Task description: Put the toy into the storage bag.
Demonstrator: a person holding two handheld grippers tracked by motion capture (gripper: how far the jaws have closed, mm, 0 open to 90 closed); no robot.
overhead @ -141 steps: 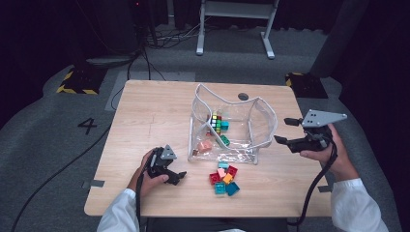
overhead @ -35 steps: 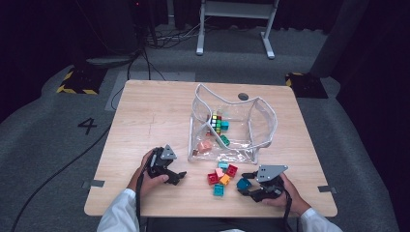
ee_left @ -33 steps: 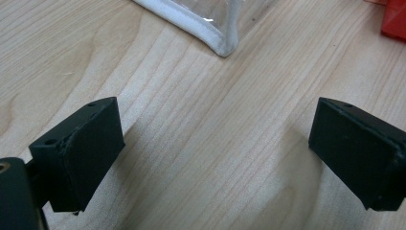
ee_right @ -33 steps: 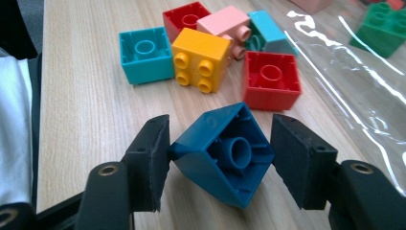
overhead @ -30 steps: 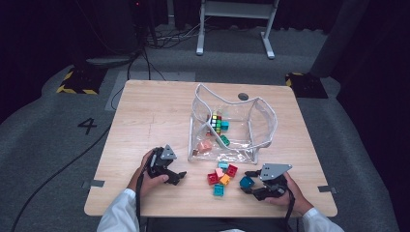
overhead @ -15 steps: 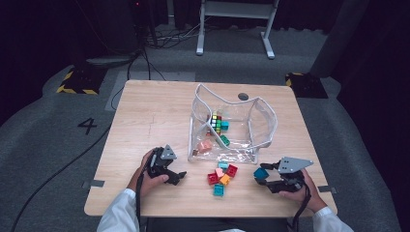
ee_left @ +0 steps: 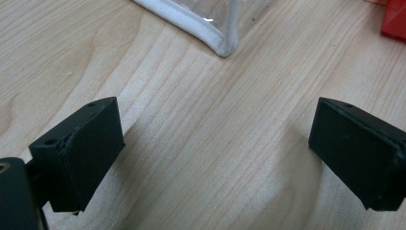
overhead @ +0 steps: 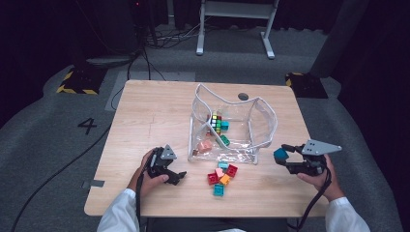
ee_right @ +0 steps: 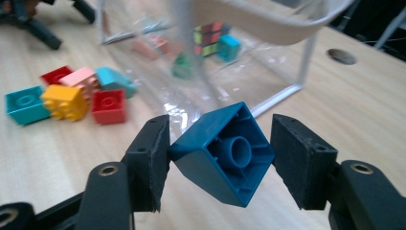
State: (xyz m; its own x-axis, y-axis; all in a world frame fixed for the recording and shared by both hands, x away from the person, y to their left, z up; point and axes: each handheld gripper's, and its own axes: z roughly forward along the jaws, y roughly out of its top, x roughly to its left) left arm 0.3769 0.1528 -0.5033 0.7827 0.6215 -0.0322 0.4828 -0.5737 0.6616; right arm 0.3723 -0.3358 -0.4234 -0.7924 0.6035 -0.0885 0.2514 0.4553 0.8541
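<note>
Block [ee_right: 225,153], dark teal, sits pinched corner-to-corner between the right gripper's [ee_right: 220,158] pads, hollow underside with its round tube facing the camera, tilted like a diamond. In the high view that same block [overhead: 280,154] is lifted off the table [overhead: 145,111], near the right edge, just right of the clear bag [overhead: 232,128].

Going left to right on the table: left gripper [overhead: 167,166] rests low on the wood, hand [overhead: 147,174] wrapped around it from behind, jaws pointing right toward the bag. In its own view the jaws stand wide apart with bare wood between them, and the bag's white-trimmed corner [ee_left: 215,40] is just ahead. Next, the loose pile [overhead: 222,175] of red, pink, orange and teal blocks lies in front of the bag. Bag stands open with a few blocks and a puzzle cube [overhead: 215,122] inside. Then the right gripper [overhead: 285,157], held roughly level, jaws aimed left at the bag, right hand [overhead: 316,176] gripping from below.
</note>
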